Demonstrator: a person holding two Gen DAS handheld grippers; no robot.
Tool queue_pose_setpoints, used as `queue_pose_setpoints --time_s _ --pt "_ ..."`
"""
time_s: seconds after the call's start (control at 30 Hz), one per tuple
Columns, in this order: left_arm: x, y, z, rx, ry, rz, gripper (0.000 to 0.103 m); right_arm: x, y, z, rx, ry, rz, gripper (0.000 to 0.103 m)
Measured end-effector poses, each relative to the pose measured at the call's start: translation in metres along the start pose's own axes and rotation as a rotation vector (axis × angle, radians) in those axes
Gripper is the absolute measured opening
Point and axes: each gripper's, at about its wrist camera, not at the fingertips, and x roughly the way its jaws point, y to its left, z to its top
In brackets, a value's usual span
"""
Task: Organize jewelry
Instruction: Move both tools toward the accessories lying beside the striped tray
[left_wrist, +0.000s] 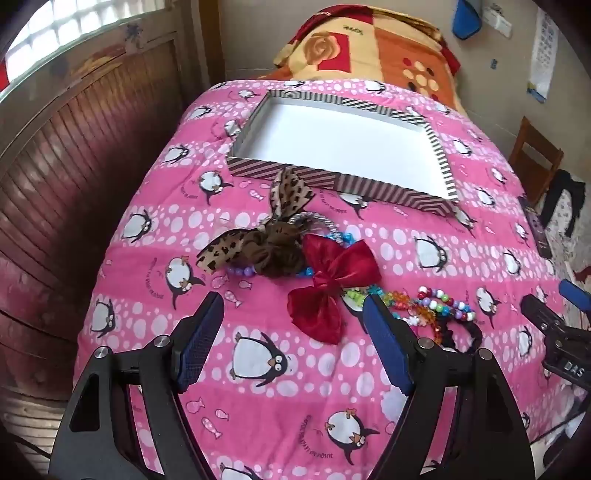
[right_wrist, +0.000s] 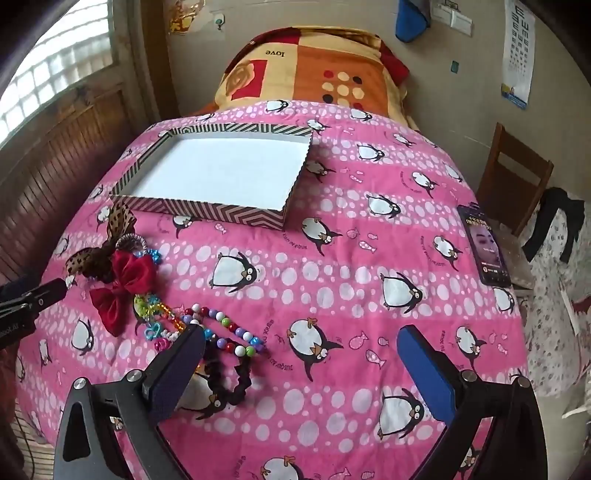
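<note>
Reading "love": orange blanket (right_wrist: 325, 70)

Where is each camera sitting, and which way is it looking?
Left wrist: sits on the left gripper, looking down along its open fingers at the red bow and striped box; the right gripper pokes in at the right edge.
Right wrist: sits on the right gripper, looking down at the bead bracelet and pink bedspread; the left gripper shows at the left edge.
Both share: bow, box, beads, bedspread.
</note>
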Motion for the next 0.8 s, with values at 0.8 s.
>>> queue_pose_setpoints --time_s 0.8 --pt "0.01 0.006 -0.005 -0.021 0.035 0.011 0.078 0.01 0.011 -0.003 -0.053 0.003 0.017 0.103"
